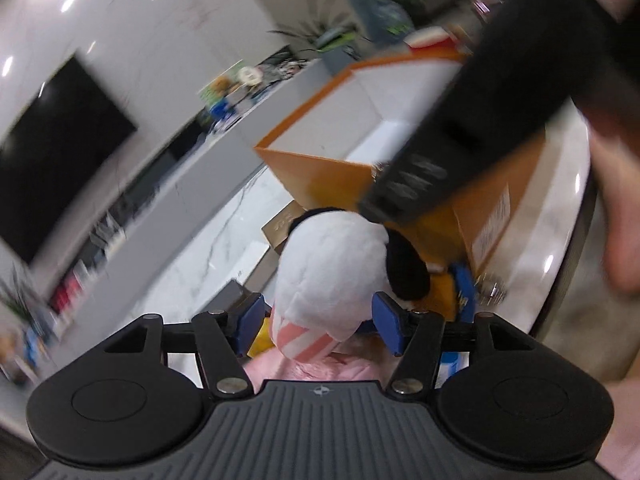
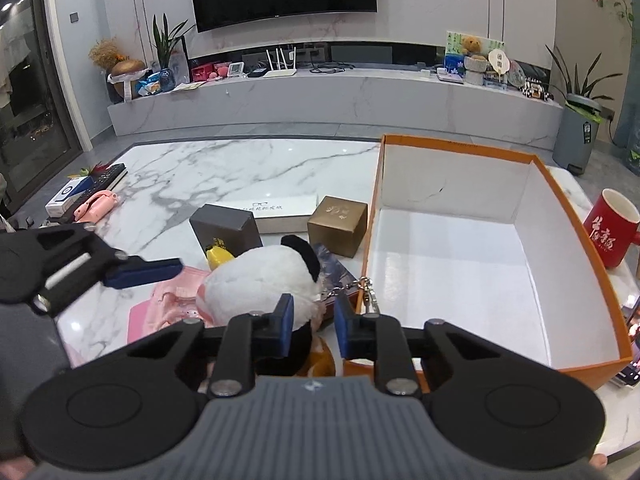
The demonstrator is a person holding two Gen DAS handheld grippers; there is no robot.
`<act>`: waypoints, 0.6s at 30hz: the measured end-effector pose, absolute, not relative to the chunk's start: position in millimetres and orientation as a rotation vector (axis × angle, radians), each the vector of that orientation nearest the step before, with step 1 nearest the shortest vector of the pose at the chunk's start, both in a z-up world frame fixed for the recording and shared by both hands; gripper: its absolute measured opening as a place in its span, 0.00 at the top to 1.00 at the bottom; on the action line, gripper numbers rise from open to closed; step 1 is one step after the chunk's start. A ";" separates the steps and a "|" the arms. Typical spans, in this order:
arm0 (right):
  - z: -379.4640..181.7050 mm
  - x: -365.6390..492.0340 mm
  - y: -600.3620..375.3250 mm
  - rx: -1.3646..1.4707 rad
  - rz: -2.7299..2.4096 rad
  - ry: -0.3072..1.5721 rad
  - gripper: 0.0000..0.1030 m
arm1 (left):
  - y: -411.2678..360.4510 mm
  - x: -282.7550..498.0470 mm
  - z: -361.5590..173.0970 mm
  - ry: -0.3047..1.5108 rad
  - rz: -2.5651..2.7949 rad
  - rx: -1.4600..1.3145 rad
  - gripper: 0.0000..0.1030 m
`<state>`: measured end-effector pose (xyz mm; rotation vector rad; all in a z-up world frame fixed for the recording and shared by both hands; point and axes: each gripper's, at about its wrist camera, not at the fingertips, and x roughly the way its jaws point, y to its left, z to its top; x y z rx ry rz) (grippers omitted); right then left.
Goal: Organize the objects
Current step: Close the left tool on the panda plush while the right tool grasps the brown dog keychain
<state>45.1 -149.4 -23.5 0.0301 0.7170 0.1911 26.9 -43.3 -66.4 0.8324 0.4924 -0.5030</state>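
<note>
A white plush toy with black ears [image 2: 264, 276] lies on the marble table [image 2: 224, 168], left of an open orange box with a white inside [image 2: 460, 264]. My right gripper [image 2: 314, 320] is open just above the toy's near side, close to its metal keychain clip [image 2: 368, 294]. My left gripper [image 1: 318, 318] is open with its blue pads on either side of the plush toy [image 1: 332, 264]; from the right wrist view it comes in from the left [image 2: 120, 272]. The orange box [image 1: 320, 168] stands behind the toy.
A gold cube box [image 2: 338, 224], a grey box [image 2: 226, 226], a flat white box [image 2: 280, 212], a yellow toy [image 2: 218, 256] and pink packets [image 2: 168, 304] surround the plush. A red mug [image 2: 610, 232] stands right of the box. Remotes and a pink object [image 2: 96, 204] lie far left.
</note>
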 end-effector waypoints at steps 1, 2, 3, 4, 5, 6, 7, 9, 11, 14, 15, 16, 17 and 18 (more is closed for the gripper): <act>-24.4 45.6 -148.6 0.030 0.191 0.719 0.77 | -48.4 25.3 -73.9 0.472 -0.504 0.895 0.31; -25.3 45.9 -147.7 0.026 0.191 0.720 0.77 | -51.7 23.9 -79.9 0.452 -0.502 0.942 0.29; -26.1 46.3 -147.1 0.022 0.191 0.721 0.77 | -55.9 22.9 -86.4 0.430 -0.504 0.992 0.26; -27.0 46.6 -146.8 0.019 0.190 0.724 0.77 | -60.0 21.5 -92.4 0.406 -0.506 1.039 0.25; -28.3 47.8 -146.9 0.019 0.190 0.728 0.77 | -63.2 19.9 -97.4 0.385 -0.511 1.079 0.25; -29.7 48.7 -147.4 0.023 0.191 0.734 0.77 | -66.3 18.6 -102.6 0.364 -0.518 1.118 0.25; -30.8 49.4 -148.3 0.029 0.192 0.739 0.77 | -69.3 18.8 -106.5 0.352 -0.521 1.140 0.24; -32.1 50.1 -150.5 0.038 0.192 0.744 0.77 | -72.7 19.6 -113.9 0.327 -0.515 1.181 0.22; -32.5 50.1 -152.1 0.047 0.196 0.745 0.79 | -73.6 20.6 -118.6 0.301 -0.518 1.195 0.21; -32.6 51.0 -157.0 0.080 0.197 0.746 0.81 | -74.1 23.3 -120.4 0.312 -0.515 1.170 0.26; -32.4 51.2 -158.7 0.096 0.200 0.748 0.81 | -73.9 23.2 -120.9 0.315 -0.513 1.157 0.28; -32.4 51.1 -159.4 0.104 0.201 0.748 0.81 | -73.6 22.9 -121.6 0.316 -0.509 1.148 0.29; -32.5 50.7 -159.8 0.107 0.201 0.746 0.81 | -73.2 22.7 -122.4 0.315 -0.501 1.138 0.30; -32.2 49.9 -159.8 0.108 0.200 0.743 0.81 | -72.5 22.8 -123.0 0.318 -0.491 1.120 0.32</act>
